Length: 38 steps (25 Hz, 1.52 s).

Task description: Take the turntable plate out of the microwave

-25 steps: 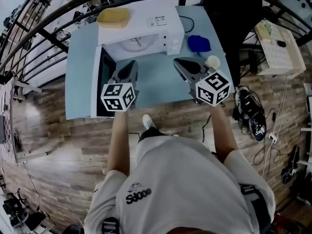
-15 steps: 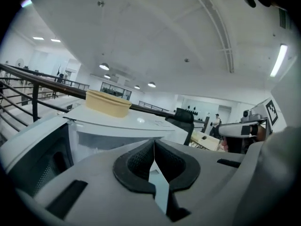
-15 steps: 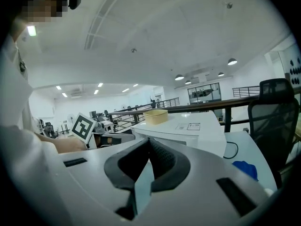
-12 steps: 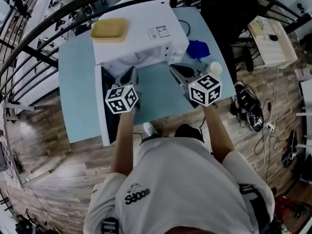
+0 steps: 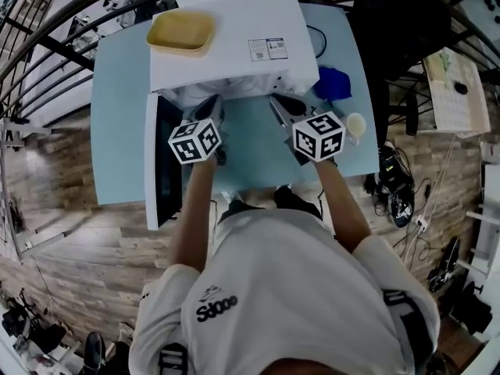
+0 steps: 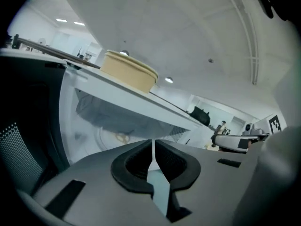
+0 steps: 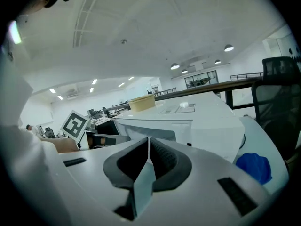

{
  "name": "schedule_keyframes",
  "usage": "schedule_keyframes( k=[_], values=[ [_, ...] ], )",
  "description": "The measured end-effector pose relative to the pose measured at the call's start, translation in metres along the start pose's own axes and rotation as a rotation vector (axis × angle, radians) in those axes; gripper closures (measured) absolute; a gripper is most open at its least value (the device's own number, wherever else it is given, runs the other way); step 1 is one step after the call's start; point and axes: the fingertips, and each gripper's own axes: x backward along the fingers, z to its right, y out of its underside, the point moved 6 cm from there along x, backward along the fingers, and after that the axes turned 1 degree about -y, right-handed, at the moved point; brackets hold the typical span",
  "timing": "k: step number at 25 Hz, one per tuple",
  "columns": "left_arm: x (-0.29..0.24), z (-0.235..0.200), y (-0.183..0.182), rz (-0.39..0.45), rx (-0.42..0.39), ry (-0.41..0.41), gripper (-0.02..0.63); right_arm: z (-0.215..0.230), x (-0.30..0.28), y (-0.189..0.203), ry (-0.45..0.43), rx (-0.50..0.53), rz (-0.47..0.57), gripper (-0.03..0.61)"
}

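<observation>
The white microwave (image 5: 234, 45) stands at the back of the light blue table (image 5: 117, 131), its door (image 5: 160, 162) swung open to the left. In the left gripper view the glass turntable plate (image 6: 117, 135) lies inside the cavity, seen dimly. My left gripper (image 5: 212, 109) is shut and empty just in front of the cavity's left side. My right gripper (image 5: 277, 104) is also shut and empty, at the cavity's right edge. Its own view faces the microwave's front (image 7: 188, 121) over shut jaws (image 7: 149, 147). The left jaws (image 6: 153, 147) point into the cavity.
A yellow dish (image 5: 181, 31) sits on top of the microwave. A blue cloth (image 5: 334, 83) and a white cup (image 5: 356, 123) lie on the table to the right. A black chair (image 7: 280, 93) stands beyond the table's right side. Wooden floor surrounds the table.
Both grippers have moved forward and down toward the microwave's open front, and both stay shut. The head view has shifted so the microwave sits more centrally.
</observation>
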Motion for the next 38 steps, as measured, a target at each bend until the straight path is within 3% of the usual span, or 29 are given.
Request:
schedule_keyframes(
  k=[2,5,7,8,9,14,19,22,26,30,33,38],
  values=[
    [-0.01,-0.007,0.005,0.002,0.05,-0.039,0.592,0.01,-0.013,0.006,-0.009,-0.011,-0.023,0.571],
    [-0.024,-0.029,0.018,0.049,0.218,-0.092,0.588,0.02,-0.037,0.016,-0.027,-0.006,-0.063,0.529],
    [-0.032,-0.046,0.032,0.065,0.287,-0.126,0.522,0.02,-0.054,0.023,-0.046,0.003,-0.09,0.512],
    [-0.035,-0.053,0.039,0.059,0.301,-0.144,0.474,0.018,-0.063,0.027,-0.055,0.019,-0.107,0.503],
    [-0.037,-0.059,0.045,0.055,0.307,-0.155,0.465,0.016,-0.071,0.031,-0.064,0.04,-0.124,0.499],
    [-0.057,-0.076,0.05,0.058,0.299,-0.164,0.459,0.015,-0.104,0.045,-0.089,0.066,-0.159,0.486],
    [-0.074,-0.096,0.06,0.027,0.375,-0.252,0.419,0.016,-0.122,0.059,-0.084,0.038,-0.179,0.477],
    [-0.081,-0.101,0.06,0.033,0.393,-0.258,0.41,0.016,-0.124,0.065,-0.074,0.028,-0.189,0.477],
    [-0.088,-0.099,0.059,0.049,0.455,-0.264,0.41,0.019,-0.122,0.075,-0.06,0.01,-0.203,0.477],
    [-0.09,-0.099,0.061,0.103,0.657,-0.276,0.419,0.019,-0.121,0.081,-0.051,-0.028,-0.196,0.479],
    [-0.089,-0.102,0.067,0.155,0.818,-0.271,0.486,0.018,-0.122,0.085,-0.05,-0.042,-0.193,0.477],
    [-0.086,-0.107,0.075,0.173,0.891,-0.286,0.572,0.018,-0.122,0.09,-0.051,-0.066,-0.194,0.477]
  ],
)
